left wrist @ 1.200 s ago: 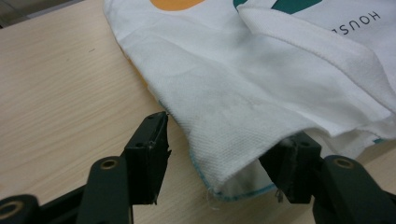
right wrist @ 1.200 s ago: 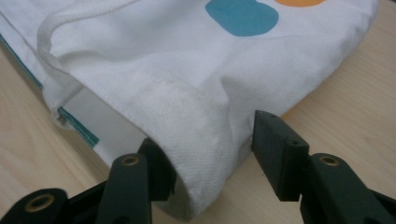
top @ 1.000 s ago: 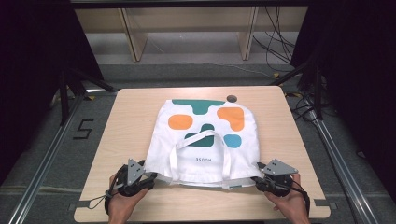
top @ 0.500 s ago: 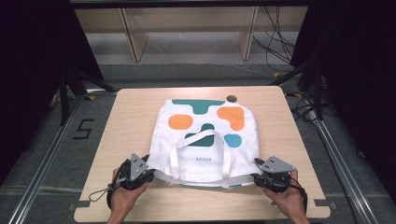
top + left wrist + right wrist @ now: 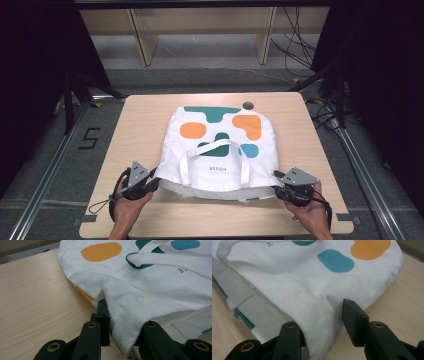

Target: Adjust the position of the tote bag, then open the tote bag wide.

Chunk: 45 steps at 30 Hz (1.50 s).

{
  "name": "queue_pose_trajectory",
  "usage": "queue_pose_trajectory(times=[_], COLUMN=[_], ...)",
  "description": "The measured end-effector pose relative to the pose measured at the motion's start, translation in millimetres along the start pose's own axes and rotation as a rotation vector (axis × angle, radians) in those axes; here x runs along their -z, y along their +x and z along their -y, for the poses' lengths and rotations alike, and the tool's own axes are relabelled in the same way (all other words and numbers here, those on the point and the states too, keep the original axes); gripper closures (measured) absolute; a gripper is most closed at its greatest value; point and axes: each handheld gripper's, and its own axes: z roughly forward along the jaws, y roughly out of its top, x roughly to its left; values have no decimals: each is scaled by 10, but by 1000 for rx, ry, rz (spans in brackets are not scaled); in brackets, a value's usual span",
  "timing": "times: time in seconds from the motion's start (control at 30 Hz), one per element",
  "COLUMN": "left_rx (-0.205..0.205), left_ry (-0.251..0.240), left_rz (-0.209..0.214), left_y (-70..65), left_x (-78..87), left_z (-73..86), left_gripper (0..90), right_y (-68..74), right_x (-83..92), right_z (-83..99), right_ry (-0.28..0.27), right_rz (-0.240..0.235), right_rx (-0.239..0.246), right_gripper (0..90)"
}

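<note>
The white tote bag [image 5: 220, 150] lay flat at table centre, its near corners at 7 and 5 o'clock between the just-closing jaws of the left gripper [image 5: 150, 181], already pinching, and the right gripper [image 5: 279, 190], not yet tight; lifting remained.

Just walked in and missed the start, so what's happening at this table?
A person is working a white canvas tote bag with teal, orange and blue blobs, lying flat on the light wooden table. The left gripper has just been closing on the bag's near left corner; the right gripper has been closing around the near right corner, one jaw apart from the cloth.
</note>
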Motion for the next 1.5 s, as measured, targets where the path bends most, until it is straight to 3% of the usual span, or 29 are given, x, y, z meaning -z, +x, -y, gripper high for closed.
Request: queue_pose_trajectory(times=[0.07,0.1,0.17,0.2,0.37,0.47,0.5,0.6,0.63,0.67,0.8,0.83,0.93,1.2,1.27,1.33,1.37,1.5], left_rx=[1,-8,-4,-4,4,-2,-10,-26,-35,-41,-36,-14,-9,-19,-18,-23,-13,-5], left_ry=[3,0,-6,-6,-33,-50,-68,-74,-95,-96,-102,-119,-124,-208,-260,-268,-301,-340], left_rz=[1,3,6,6,20,29,35,36,35,27,37,45,41,38,27,24,37,47], left_y=[-6,-2,-4,-4,-26,-39,-46,-61,-83,-89,-82,-59,-38,-3,-20,-22,-28,-29], left_x=[4,8,26,26,89,136,158,196,220,236,256,266,291,480,610,638,714,817], left_z=[-1,-5,-11,-11,-64,-107,-136,-183,-230,-250,-291,-325,-366,-676,-842,-879,-976,-1075], left_gripper=[765,765,765,765,768,769,770,772,772,772,772,773,774,780,784,788,789,793], right_y=[-6,-15,-29,-28,-78,-105,-131,-143,-165,-164,-206,-234,-263,-383,-417,-424,-436,-444], right_x=[-6,-18,-17,-2,91,131,182,249,263,285,319,342,367,525,643,700,767,877], right_z=[2,0,-9,-14,-71,-101,-146,-202,-227,-257,-340,-401,-476,-790,-918,-973,-1045,-1140], right_ry=[6,12,12,8,-44,-74,-107,-126,-140,-146,-158,-172,-191,-271,-300,-307,-336,-377], right_rz=[3,6,0,1,32,38,43,45,43,49,51,48,49,79,96,97,107,107], right_rx=[8,23,47,31,21,8,2,-15,5,-8,23,29,26,39,53,56,61,62], right_gripper=[631,716,778,792,808,811,816,822,825,832,849,855,859,873,877,878,879,879])
